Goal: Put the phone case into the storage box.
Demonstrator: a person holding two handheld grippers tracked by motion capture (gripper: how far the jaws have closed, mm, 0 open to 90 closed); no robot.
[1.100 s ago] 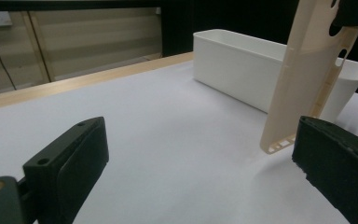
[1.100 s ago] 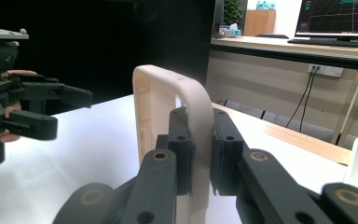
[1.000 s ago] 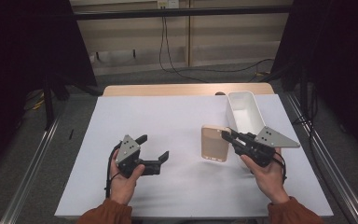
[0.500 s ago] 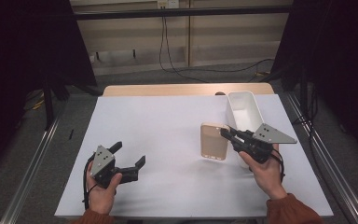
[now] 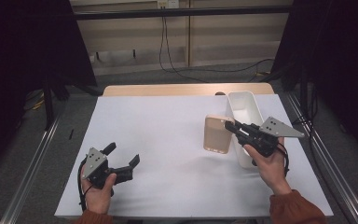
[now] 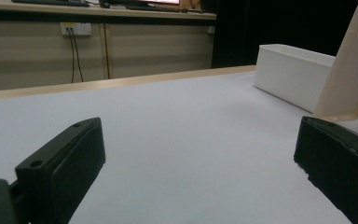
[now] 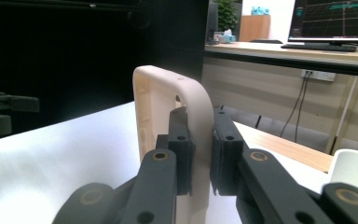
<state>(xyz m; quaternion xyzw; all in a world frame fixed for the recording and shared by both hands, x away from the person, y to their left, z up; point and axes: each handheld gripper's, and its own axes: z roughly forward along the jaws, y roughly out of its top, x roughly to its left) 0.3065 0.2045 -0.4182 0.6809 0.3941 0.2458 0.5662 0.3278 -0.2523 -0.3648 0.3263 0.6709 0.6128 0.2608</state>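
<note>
Phone case (image 5: 216, 134) is what I'm working with, a beige one, and from the high view my right gripper (image 5: 230, 126) has it pinched by its right edge, held just off the white table (image 5: 168, 140) right beside the white bin (image 5: 244, 105). My left gripper (image 5: 123, 157) sits well apart at the near left corner, jaws spread, nothing between them.

Left gripper view: both black jaws wide apart over bare table, with the case (image 6: 352, 70) tilted at the far right and the bin (image 6: 291, 70) behind it.

Right gripper view: the jaws are clamped on the case (image 7: 168, 116) wall, one pad inside the shell, one outside, and the case stands on edge.

So I'd say I'm in the carry step. Next I reckon I swing the case over the bin's opening and let go, keeping the grip firm till then.
</note>
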